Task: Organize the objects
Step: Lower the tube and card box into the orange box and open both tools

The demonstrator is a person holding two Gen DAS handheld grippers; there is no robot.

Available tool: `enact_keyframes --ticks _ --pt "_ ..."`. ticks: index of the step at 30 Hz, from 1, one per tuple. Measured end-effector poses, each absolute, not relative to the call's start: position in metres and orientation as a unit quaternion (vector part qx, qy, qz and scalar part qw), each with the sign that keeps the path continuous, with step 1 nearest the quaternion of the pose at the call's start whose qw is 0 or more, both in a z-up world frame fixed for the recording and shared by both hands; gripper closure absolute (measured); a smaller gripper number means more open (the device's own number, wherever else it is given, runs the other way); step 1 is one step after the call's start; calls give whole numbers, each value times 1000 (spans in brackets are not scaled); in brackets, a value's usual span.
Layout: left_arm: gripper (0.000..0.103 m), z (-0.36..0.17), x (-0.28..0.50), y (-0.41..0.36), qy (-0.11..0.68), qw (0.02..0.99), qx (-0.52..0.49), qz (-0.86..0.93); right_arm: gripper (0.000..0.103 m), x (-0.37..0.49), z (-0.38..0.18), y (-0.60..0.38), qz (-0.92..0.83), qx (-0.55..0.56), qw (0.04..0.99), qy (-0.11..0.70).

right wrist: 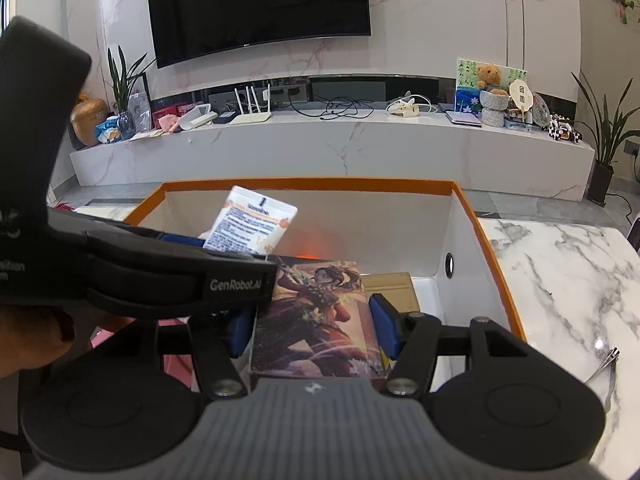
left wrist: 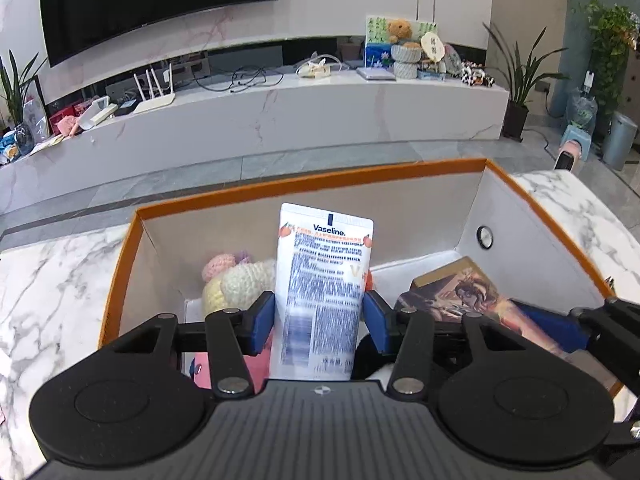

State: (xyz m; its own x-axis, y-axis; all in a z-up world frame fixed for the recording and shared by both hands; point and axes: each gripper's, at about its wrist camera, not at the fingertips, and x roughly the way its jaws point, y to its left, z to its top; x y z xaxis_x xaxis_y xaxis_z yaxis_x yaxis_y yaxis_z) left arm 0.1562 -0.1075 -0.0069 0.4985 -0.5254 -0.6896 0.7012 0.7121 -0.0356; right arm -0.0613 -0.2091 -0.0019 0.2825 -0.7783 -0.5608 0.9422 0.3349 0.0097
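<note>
Left claw (left wrist: 319, 316) tilted down gripping Vaseline tube (left wrist: 324, 280), over orange-rimmed box (left wrist: 304, 182)

Orange-rimmed white box (left wrist: 304, 184); white tube (left wrist: 324, 280) with blue print; pastel crochet toy (left wrist: 236, 280); grey-veined white marble worktop (left wrist: 52, 288).

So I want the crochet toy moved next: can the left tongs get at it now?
Probably not yet: the left tongs are shut on the Vaseline tube. The crochet toy lies uncovered in the orange box.
</note>
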Motion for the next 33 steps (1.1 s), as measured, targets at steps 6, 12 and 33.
enact_keyframes --ticks 6,12,33 --pt "48 -5 153 -107 343 861 132 -351 43 -58 -4 -214 -550 174 782 237" --pt "41 -2 150 -108 336 864 147 -345 35 -61 0 -214 -555 172 779 235" --pt "31 7 148 -102 317 875 171 -323 21 -66 7 -202 -553 160 785 227"
